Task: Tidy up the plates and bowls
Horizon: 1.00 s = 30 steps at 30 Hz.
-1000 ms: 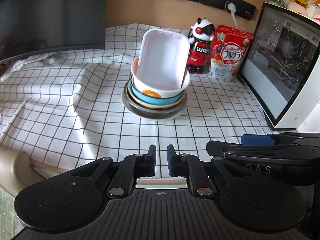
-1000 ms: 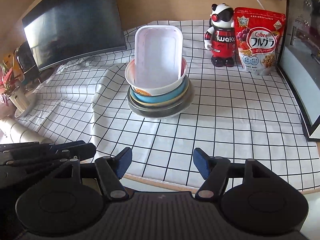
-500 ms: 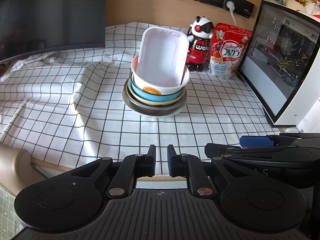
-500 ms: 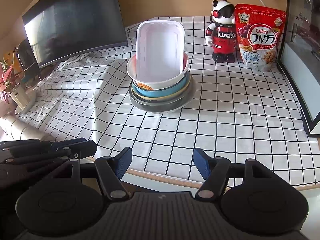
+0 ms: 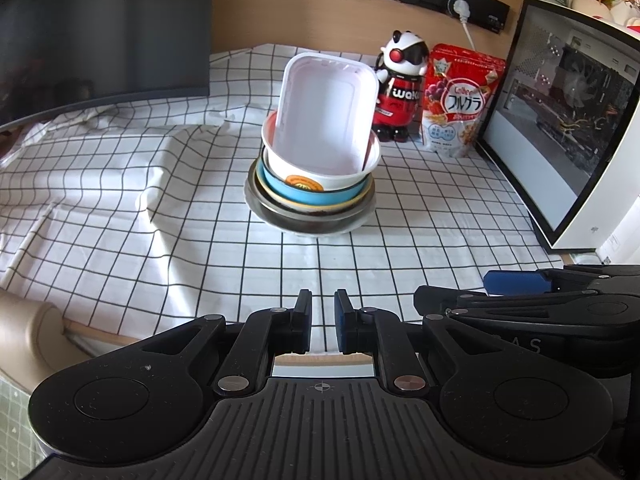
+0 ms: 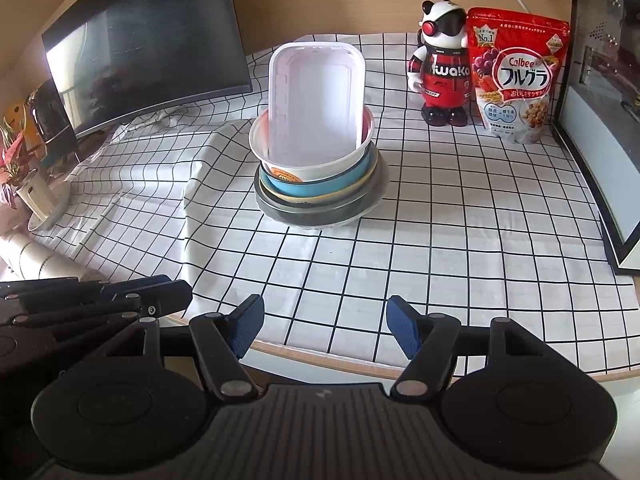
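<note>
Centrally on the checked tablecloth (image 5: 168, 240) sits the stack of bowls and plates (image 5: 312, 200); a white rectangular tray (image 5: 326, 114) stands tilted in the top white bowl (image 6: 316, 166) (a blue bowl (image 6: 320, 188) nests beneath it); behind stand a panda figure (image 6: 442, 66) and a cereal bag (image 6: 516, 76); the left gripper (image 5: 323, 322) hovers near the table edge, fingers almost together, holding nothing; the right gripper (image 6: 326, 332) is spread wide, also empty, well apart from the stack.
</note>
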{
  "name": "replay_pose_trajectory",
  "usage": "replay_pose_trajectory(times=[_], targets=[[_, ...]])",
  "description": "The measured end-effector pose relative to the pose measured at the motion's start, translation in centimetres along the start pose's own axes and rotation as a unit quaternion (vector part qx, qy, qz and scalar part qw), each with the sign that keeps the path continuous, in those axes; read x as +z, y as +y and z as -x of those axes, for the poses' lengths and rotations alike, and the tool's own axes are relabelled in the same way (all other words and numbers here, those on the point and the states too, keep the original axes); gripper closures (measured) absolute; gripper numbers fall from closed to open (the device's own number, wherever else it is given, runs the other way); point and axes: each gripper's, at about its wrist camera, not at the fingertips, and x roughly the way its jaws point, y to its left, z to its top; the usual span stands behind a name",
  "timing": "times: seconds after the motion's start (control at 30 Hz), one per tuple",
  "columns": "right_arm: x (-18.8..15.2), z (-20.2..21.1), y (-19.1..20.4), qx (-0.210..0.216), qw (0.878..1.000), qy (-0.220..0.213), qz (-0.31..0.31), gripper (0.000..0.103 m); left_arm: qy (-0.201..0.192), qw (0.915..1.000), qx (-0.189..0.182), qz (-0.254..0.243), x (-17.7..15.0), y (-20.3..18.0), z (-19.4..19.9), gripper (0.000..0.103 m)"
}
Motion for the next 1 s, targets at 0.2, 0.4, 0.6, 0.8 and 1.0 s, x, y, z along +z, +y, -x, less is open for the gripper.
replay_pose_trajectory(times=[0.2, 0.4, 0.6, 0.8, 1.0], targets=[[0.1, -0.2, -0.1, 0.0, 1.0, 0.001, -0.003, 0.035, 0.002, 1.0, 0.002, -0.002, 0.2, 0.0, -0.3, 0.089], [0.1, -0.4, 0.0, 0.002, 1.0, 0.002, -0.001, 0.035, 0.003, 1.0, 0.004, 0.0, 0.2, 0.1, -0.5, 0.089], [0.3, -0.8, 0.2, 0.005, 1.0, 0.005, 0.001, 0.035, 0.005, 1.0, 0.007, 0.004, 0.3, 0.3, -0.6, 0.089], [0.4, -1.0, 0.3, 0.006, 1.0, 0.007, 0.004, 0.035, 0.006, 0.9999, 0.009, 0.007, 0.2, 0.3, -0.8, 0.089], [0.5, -1.2, 0.4, 0.006, 1.0, 0.008, 0.004, 0.035, 0.006, 0.9998, 0.017, 0.011, 0.3, 0.7, -1.0, 0.089]])
